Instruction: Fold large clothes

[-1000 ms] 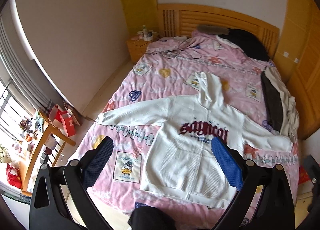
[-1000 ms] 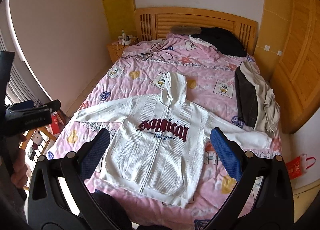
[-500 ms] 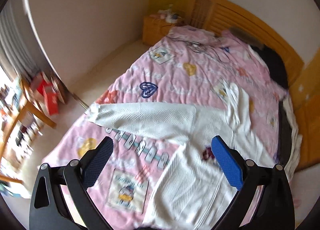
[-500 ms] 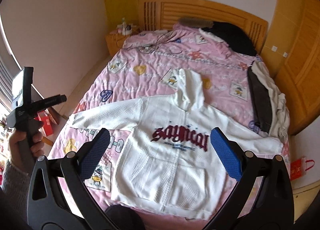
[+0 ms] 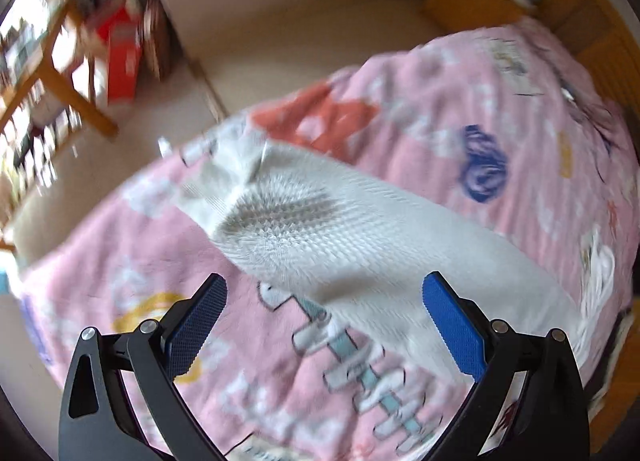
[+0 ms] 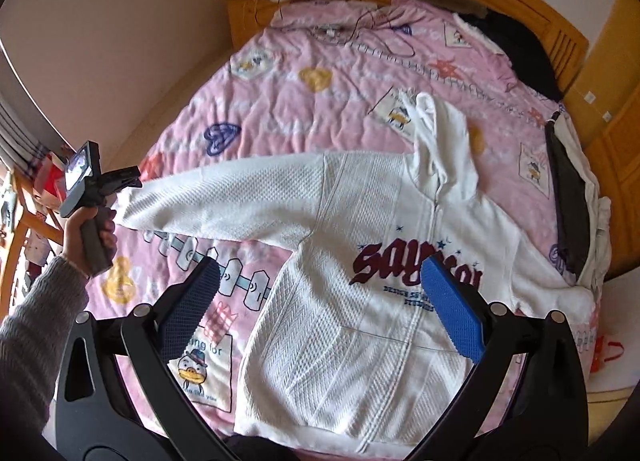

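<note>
White hoodie (image 6: pixel 360 261) spread flat on pink bed (image 6: pixel 280 101), left gripper (image 5: pixel 324 313) wide over its sleeve cuff (image 5: pixel 224 177), right gripper (image 6: pixel 320 293) wide, empty.

The left gripper (image 5: pixel 324 301) stands with its jaws spread wide, nothing between the blue pads (image 5: pixel 452 325), pointing down at a slant; its view is blurred. From the right wrist view, the left hand (image 6: pixel 86 231) shows at the far left, fist wrapped round the upright grey handle of that tool, a grey knitted sleeve (image 6: pixel 36 325) running back to the near left edge. The right gripper (image 6: pixel 320 293) is likewise wide apart and empty, black finger arms reaching forward from the near edge.
</note>
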Tool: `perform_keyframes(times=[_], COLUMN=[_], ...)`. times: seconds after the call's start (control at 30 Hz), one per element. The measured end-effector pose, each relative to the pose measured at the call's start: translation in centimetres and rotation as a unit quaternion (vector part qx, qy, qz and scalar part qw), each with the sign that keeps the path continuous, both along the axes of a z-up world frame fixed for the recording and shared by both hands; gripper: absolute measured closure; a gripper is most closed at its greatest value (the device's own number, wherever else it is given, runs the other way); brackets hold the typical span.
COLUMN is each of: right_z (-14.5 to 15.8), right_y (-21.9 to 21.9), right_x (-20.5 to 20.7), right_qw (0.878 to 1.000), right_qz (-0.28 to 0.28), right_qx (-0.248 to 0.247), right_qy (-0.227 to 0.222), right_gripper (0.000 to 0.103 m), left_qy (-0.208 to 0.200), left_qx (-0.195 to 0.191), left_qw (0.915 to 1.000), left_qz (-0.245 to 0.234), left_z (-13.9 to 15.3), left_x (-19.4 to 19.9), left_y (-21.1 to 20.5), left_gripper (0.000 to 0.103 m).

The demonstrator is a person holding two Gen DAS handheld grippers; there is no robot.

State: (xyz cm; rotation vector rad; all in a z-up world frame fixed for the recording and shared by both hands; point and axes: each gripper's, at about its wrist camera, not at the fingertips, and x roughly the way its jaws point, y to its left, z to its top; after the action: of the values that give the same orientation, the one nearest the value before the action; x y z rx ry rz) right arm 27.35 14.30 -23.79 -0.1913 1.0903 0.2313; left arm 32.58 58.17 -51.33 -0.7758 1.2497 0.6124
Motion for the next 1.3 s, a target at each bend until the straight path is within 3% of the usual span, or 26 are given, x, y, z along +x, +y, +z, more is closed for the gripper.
perform_keyframes(times=[0.1, 0.17, 0.4, 0.47, 0.6, 0.7, 0.77, 0.87, 1.0, 1.1, 1.2, 1.3], right_z=[-2.6, -4.0, -6.8, -7.2, -7.7, -7.9, -8.1, -8.6, -8.7, -8.8, -9.3, -10.0], right_y=[1.0, 1.4, 2.6, 2.7, 2.9, 2.6, 2.1, 0.7, -1.8, -4.3, -7.2, -9.8], right_x=[0.2, 0.1, -0.3, -0.5, -0.8, -0.9, -1.0, -1.4, -2.1, -2.8, -3.1, -3.0], right_qw=[1.0, 1.0, 0.999, 0.999, 0.999, 0.999, 0.999, 0.998, 0.998, 0.999, 0.999, 0.999], right_qz=[-0.004, -0.004, 0.0, -0.004, -0.001, -0.004, -0.012, -0.021, -0.031, -0.039, -0.048, -0.051], right_qx=[0.0, 0.001, -0.012, -0.007, -0.001, 0.006, 0.011, 0.021, 0.021, 0.019, 0.009, 0.006], right_qy=[0.012, 0.021, 0.033, 0.04, 0.045, 0.043, 0.047, 0.05, 0.043, 0.031, 0.018, -0.008], right_gripper=[0.005, 0.005, 0.005, 0.005, 0.005, 0.005, 0.005, 0.005, 0.005, 0.005, 0.005, 0.005], left_qy=[0.004, 0.014, 0.01, -0.001, 0.013, 0.031, 0.031, 0.025, 0.023, 0.024, 0.014, -0.005], left_qx=[-0.055, -0.068, -0.092, -0.086, -0.045, -0.029, -0.028, -0.018, 0.029, 0.088, 0.121, 0.17], left_qw=[0.9977, 0.996, 0.9933, 0.9931, 0.9977, 0.9989, 0.999, 0.9995, 0.9993, 0.9952, 0.9912, 0.9821], left_qz=[0.039, 0.056, 0.069, 0.08, 0.049, 0.022, 0.014, 0.004, -0.011, -0.035, -0.052, -0.081], left_z=[-5.5, -7.9, -11.6, -11.1, -10.0, -10.0, -9.9, -9.3, -7.0, -3.7, -0.5, 3.8], left_x=[0.1, -0.2, 0.2, -0.2, 0.5, 0.9, 0.7, 0.6, 1.1, 1.9, 2.9, 4.4], left_y=[2.5, 3.5, 5.3, 5.2, 4.6, 4.7, 4.7, 4.4, 3.8, 1.5, -0.4, -3.4], left_gripper=[0.01, 0.014, 0.014, 0.015, 0.059, 0.082, 0.09, 0.095, 0.096, 0.097, 0.097, 0.097])
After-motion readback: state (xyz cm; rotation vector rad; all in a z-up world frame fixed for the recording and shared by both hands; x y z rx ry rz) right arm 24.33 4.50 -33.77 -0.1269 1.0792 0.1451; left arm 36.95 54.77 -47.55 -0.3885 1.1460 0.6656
